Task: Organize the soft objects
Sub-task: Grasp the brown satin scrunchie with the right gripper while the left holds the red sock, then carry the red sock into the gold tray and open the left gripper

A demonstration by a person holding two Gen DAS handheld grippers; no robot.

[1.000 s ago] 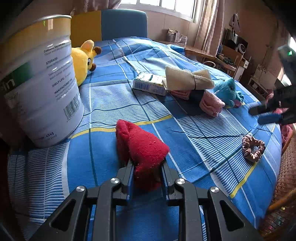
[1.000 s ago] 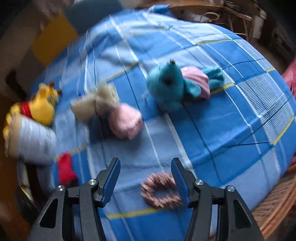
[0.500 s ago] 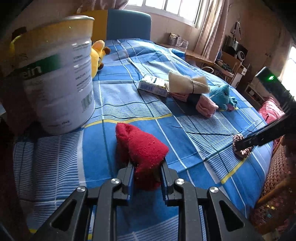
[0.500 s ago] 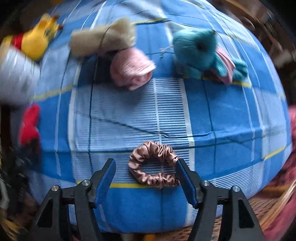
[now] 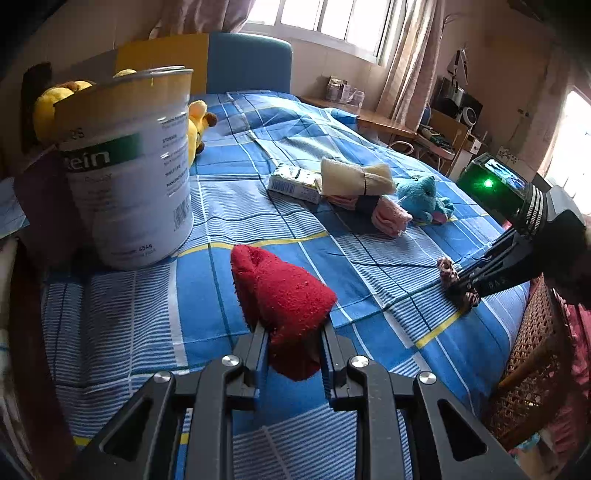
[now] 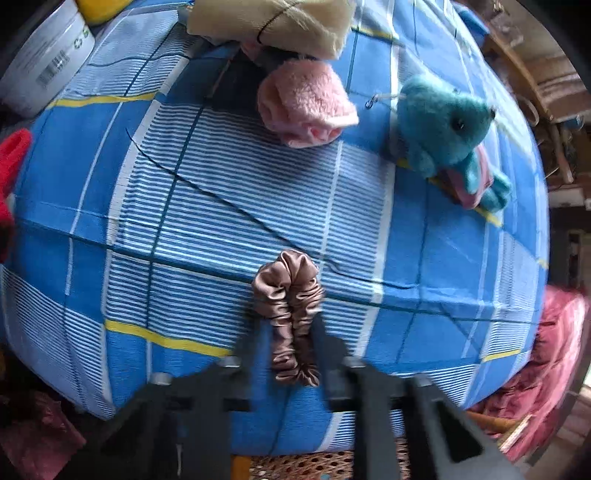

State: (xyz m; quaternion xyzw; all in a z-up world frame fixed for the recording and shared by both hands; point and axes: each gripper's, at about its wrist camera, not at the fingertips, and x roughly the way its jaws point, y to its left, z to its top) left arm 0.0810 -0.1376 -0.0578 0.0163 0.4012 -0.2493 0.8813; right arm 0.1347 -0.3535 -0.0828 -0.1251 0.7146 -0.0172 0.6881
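Your left claw (image 5: 293,338) grips the fuzzy red sock (image 5: 282,295) near the white tin can (image 5: 129,166). Your right claw (image 6: 288,336) is clamped on the brown satin scrunchie (image 6: 291,317), farther from the can.

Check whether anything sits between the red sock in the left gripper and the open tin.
Nothing visible does. The left gripper holds the red sock; only bare bedspread separates it from the tin.

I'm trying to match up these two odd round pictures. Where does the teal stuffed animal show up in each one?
Left wrist view: the teal plush lies right of centre in the upper half, beyond the rolled pink cloth.
Right wrist view: the teal plush lies at the upper right, to the right of the rolled pink cloth.
Shared landmark: that pink cloth, with the tied cream bundle just behind it on the blue checked bedspread.
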